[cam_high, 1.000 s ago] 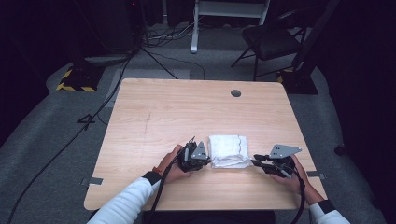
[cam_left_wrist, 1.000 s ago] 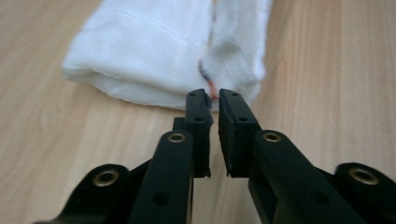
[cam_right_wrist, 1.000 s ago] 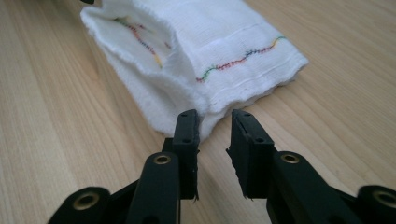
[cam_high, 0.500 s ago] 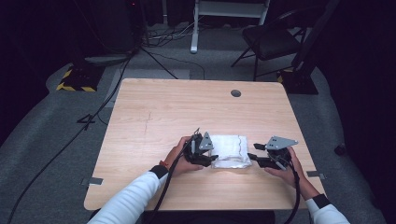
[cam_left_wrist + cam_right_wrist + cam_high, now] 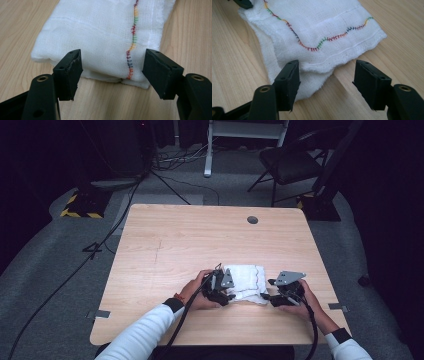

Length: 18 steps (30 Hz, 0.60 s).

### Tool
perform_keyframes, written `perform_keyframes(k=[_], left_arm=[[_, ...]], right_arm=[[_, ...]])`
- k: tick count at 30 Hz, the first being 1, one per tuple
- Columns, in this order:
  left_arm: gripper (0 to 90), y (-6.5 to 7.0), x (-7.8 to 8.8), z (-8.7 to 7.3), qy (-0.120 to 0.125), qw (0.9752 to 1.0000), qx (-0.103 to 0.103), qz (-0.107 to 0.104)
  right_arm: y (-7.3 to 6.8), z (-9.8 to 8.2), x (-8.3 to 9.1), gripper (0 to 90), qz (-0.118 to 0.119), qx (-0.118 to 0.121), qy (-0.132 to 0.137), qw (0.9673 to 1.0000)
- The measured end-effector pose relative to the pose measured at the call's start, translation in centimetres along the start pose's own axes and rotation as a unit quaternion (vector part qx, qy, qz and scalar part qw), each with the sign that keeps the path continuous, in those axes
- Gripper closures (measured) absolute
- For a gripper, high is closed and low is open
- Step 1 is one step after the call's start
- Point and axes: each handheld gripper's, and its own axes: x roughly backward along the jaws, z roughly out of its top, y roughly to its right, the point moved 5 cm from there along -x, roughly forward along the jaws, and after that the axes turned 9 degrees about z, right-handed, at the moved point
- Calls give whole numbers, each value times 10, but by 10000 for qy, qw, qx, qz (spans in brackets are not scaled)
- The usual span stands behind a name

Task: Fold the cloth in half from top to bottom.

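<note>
A folded white cloth [image 5: 246,279] with a wavy rainbow stitch line lies on the wooden table [image 5: 200,245] near its front edge. My left gripper [image 5: 230,294] sits at the cloth's left side, my right gripper [image 5: 266,296] at its right side. In the left gripper view the cloth's [image 5: 100,32] near folded edge lies between the spread jaws of the left gripper [image 5: 112,72], and the pads do not press on it. In the right gripper view a loose corner of the cloth [image 5: 317,27] lies between the open jaws of the right gripper [image 5: 327,80]. Both pairs of jaws have just been opening.
A round cable hole [image 5: 252,220] sits in the far part of the table. Beyond the table stand a dark chair [image 5: 290,165] and a white stand [image 5: 245,140], with cables on the floor. The table's front edge [image 5: 210,341] lies close behind both hands.
Both hands have edged inward along the cloth's sides, the left one a little rightward. The cloth's near edge now looks looser and more rumpled.
</note>
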Motion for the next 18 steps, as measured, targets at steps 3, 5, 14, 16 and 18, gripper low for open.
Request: perform_keyframes(k=[3, 5, 14, 16, 18], left_arm=[[312, 0, 1, -3, 31, 9999, 118, -24], [288, -1, 1, -4, 60, 9998, 182, -12], [229, -8, 7, -2, 118, 9997, 227, 63], [220, -9, 9, -1, 95, 9997, 194, 133], [214, -10, 11, -1, 82, 9996, 182, 177]], right_arm=[[0, -2, 0, 364, 19, -44, -12, 10000], [1, -2, 0, 357, 16, -49, -8, 10000], [5, 4, 7, 346, -109, -9, 138, 9998], [6, 6, 10, 344, -136, -6, 160, 9998], [6, 8, 11, 343, -147, 25, 199, 9997]])
